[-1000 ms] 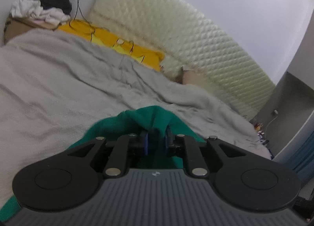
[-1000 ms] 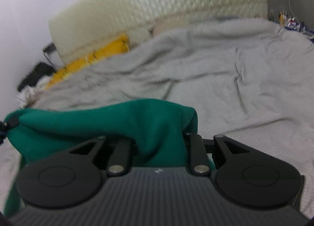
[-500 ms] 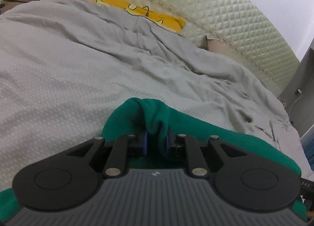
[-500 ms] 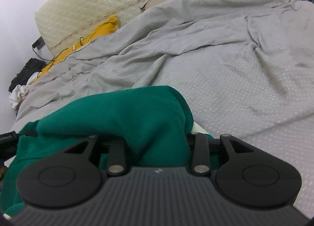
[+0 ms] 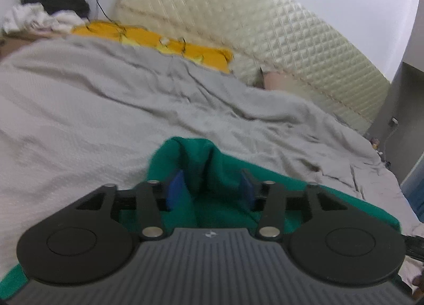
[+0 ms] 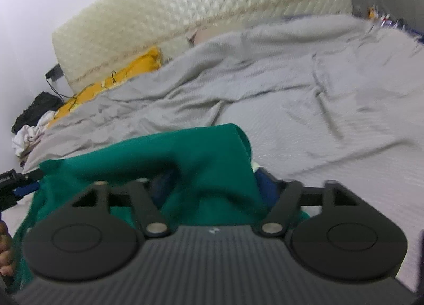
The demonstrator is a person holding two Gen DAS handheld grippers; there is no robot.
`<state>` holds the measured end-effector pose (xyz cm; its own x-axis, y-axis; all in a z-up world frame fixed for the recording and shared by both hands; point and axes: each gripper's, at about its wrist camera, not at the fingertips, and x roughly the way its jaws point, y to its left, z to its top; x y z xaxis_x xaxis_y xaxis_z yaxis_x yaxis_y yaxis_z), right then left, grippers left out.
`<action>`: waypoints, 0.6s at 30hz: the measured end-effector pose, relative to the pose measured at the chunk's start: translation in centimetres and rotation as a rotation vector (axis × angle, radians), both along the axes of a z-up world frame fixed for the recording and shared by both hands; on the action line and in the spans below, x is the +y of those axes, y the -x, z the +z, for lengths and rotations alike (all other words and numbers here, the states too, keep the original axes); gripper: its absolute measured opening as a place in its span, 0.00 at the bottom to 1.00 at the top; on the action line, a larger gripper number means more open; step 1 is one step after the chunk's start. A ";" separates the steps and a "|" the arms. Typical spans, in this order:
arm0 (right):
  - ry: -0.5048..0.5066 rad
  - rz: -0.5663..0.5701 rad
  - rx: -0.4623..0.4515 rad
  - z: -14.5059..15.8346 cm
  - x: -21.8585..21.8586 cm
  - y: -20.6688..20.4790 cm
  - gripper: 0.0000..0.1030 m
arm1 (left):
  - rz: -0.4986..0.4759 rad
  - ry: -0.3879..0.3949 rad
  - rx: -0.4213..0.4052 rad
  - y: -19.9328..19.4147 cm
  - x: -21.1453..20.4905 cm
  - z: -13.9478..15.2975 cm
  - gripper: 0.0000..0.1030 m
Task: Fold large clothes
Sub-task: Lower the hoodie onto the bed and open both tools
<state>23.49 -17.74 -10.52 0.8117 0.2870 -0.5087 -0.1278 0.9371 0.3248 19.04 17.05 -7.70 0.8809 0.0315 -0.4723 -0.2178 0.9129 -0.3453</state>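
A green garment (image 5: 278,188) lies bunched on the grey bedspread (image 5: 79,124), right in front of both grippers. In the left wrist view my left gripper (image 5: 212,185) has its jaws opening, and a raised fold of the green cloth stands loose between the blue pads (image 5: 175,185) without being pressed. In the right wrist view my right gripper (image 6: 212,185) is opening too, and the green garment (image 6: 206,151) is heaped between and over its fingers. The left gripper's tip (image 6: 18,183) shows at that view's left edge, beside a hand (image 6: 5,246).
A cream quilted headboard (image 5: 265,40) runs along the far side of the bed, with a yellow pillow (image 5: 159,42) and a cable on it. A pile of dark and white clothes (image 5: 47,13) sits at the far left corner. A grey cabinet (image 5: 405,87) stands on the right.
Both grippers went from shut on the green garment to jaws spread apart, letting the cloth go. Both sank toward the bed, and the garment now rests on the bedspread.
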 end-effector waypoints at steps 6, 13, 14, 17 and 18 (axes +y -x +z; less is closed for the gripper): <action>0.038 -0.009 -0.073 3.6 0.0 6.4 0.84 | -0.048 -0.053 -0.009 5.3 -2.2 2.8 0.68; 0.049 0.053 -0.108 4.9 1.8 13.0 0.88 | -0.136 -0.112 0.000 10.4 -5.7 4.3 0.70; 0.057 0.062 -0.115 4.9 2.1 13.8 0.88 | -0.142 -0.112 0.003 11.0 -6.1 4.4 0.70; 0.056 0.109 -0.120 4.5 3.3 15.6 0.88 | -0.151 -0.063 0.026 12.5 -6.7 4.1 0.70; 0.054 0.139 -0.113 4.3 3.8 16.0 0.88 | -0.156 -0.049 0.036 12.8 -6.8 3.9 0.70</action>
<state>7.52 -13.90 -6.25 0.8191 0.3753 -0.4338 -0.2902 0.9235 0.2511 6.23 10.28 -3.75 0.8593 -0.0805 -0.5051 -0.0839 0.9520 -0.2945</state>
